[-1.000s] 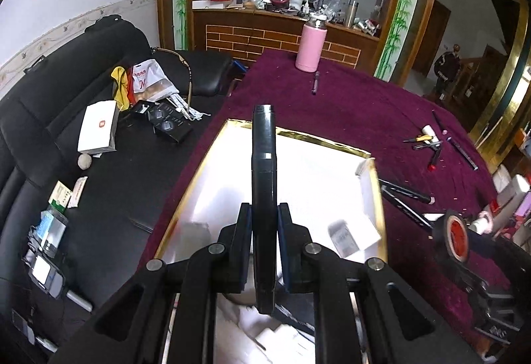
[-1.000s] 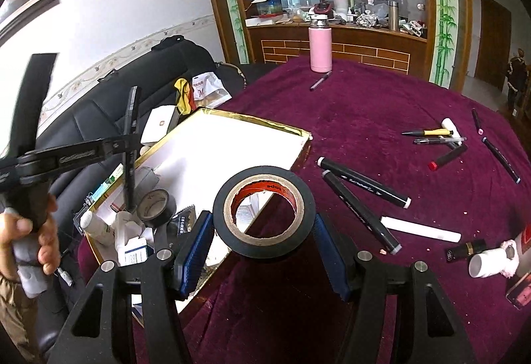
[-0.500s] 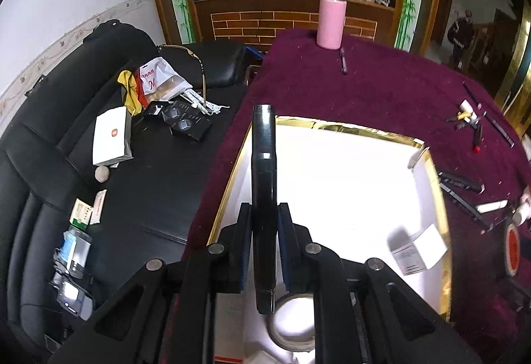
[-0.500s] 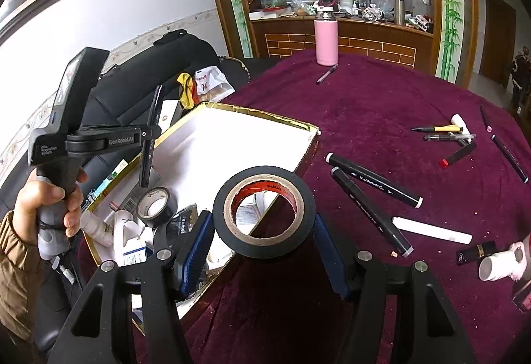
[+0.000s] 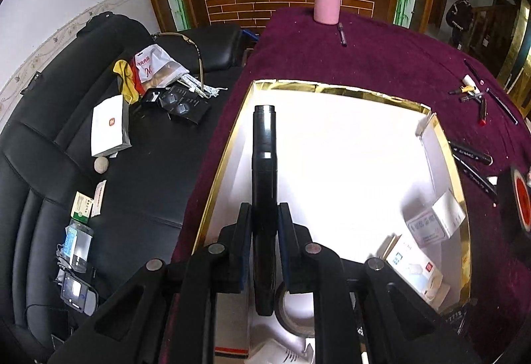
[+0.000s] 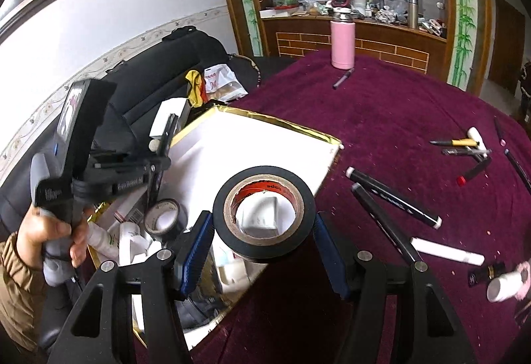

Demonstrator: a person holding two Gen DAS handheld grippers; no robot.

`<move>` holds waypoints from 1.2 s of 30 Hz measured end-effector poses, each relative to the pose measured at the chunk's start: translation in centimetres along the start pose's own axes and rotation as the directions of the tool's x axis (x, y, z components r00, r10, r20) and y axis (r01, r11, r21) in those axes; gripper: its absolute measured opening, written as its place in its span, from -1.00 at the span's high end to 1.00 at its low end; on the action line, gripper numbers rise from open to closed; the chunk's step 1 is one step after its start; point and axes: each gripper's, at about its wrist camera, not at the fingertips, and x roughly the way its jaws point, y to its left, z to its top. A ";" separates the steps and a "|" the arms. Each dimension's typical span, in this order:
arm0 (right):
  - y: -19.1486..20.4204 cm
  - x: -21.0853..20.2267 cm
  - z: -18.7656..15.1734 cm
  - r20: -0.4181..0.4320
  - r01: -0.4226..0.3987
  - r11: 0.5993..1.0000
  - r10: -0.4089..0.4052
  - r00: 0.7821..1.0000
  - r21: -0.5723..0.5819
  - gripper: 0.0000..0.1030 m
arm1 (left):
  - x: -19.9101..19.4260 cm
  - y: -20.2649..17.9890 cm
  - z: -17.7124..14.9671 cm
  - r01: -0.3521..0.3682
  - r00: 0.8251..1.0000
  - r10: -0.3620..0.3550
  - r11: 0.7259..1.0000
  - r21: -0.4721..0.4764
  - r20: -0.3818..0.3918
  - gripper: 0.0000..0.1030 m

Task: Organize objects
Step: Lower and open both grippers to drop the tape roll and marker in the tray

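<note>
Purple-clothed table by a black sofa, gold-rimmed tray point(image 5: 428, 113) at its edge, both grippers loaded above it

Left gripper point(image 5: 264, 231) clamps a black marker point(image 5: 264, 164), long axis pointing up-frame over the tray's left side; right gripper point(image 6: 262, 231) is closed on a black tape roll point(image 6: 264, 213), lying flat, centre frame over the tray's lower right rim. Likely both drop straight down, the left being further inside
</note>
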 end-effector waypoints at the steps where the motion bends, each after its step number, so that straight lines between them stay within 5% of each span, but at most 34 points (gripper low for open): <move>1: 0.1 0.5 0.4 -0.002 -0.012 1.000 0.012 1.000 -0.005 -0.30 | 0.0 0.0 -0.2 0.002 1.000 -0.002 1.000 -0.002 -0.002 0.72; 36: 4.4 13.7 3.8 -0.186 -0.054 0.984 0.022 0.982 -0.168 -0.30 | 1.6 0.9 -2.6 0.055 0.997 -0.057 0.998 -0.035 -0.050 0.72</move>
